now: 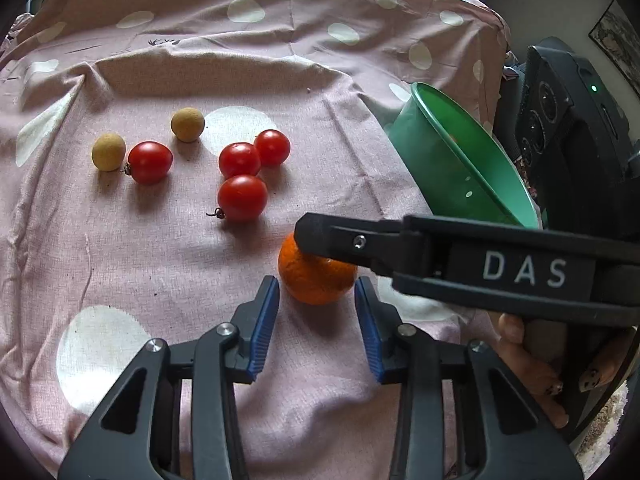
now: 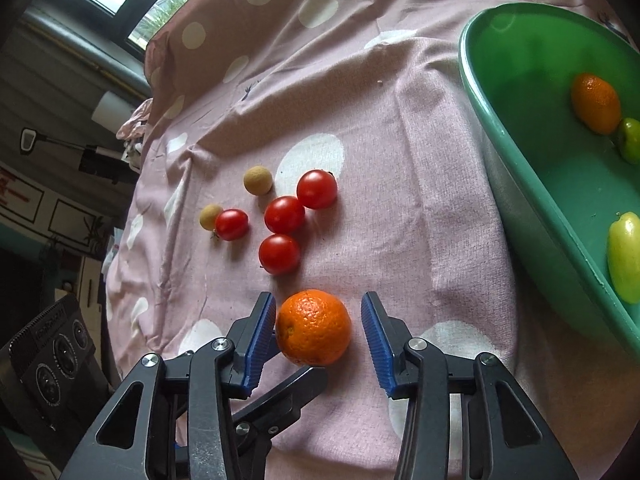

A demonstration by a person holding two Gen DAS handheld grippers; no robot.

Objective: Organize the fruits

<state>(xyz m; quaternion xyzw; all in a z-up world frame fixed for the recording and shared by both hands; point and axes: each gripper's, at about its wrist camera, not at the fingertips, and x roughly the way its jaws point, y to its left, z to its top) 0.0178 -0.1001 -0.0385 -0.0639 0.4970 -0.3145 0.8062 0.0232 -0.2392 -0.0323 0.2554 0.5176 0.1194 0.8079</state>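
An orange (image 2: 314,326) lies on the pink dotted cloth (image 2: 420,200), between the blue pads of my right gripper (image 2: 318,298). The left pad touches it and the right pad stands apart, so that gripper is open. From the left wrist view the same orange (image 1: 316,276) sits just at the tips of my open left gripper (image 1: 316,284), and the right gripper's finger (image 1: 320,236) lies over its top. Several red tomatoes (image 1: 242,198) and two tan round fruits (image 1: 188,124) lie further back. The green bowl (image 2: 520,184) on the right holds another orange (image 2: 596,102) and green fruits (image 2: 624,256).
A person's hand (image 1: 552,368) grips the right gripper's handle. A black device with round lenses (image 1: 560,128) stands past the cloth's right edge, behind the bowl. The cloth rises in folds at the back. Bare cloth lies left of the tomatoes.
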